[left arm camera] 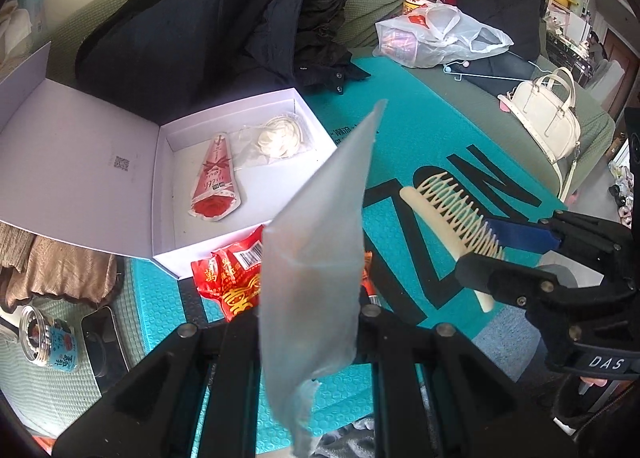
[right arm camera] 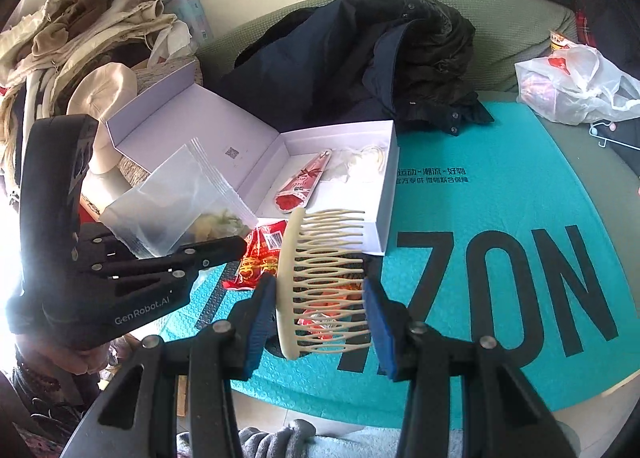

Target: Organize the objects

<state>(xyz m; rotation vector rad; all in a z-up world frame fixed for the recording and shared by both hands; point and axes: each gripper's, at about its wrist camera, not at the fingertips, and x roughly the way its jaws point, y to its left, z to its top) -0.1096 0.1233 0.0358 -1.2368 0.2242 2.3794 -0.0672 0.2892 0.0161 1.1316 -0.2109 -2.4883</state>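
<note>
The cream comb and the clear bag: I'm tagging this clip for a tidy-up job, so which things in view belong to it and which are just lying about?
In play:
- cream plastic hair comb, in right claw
- clear plastic zip bag, in left claw
- open white cardboard box
- red snack packet

Lying about:
- dark jackets
- white handbag
- white carrier bag
- small jar

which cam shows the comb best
The right wrist view: the cream comb sits close, spine and all teeth visible between the right gripper pads. In the left wrist view it is smaller, its lower end hidden behind that gripper.
</note>
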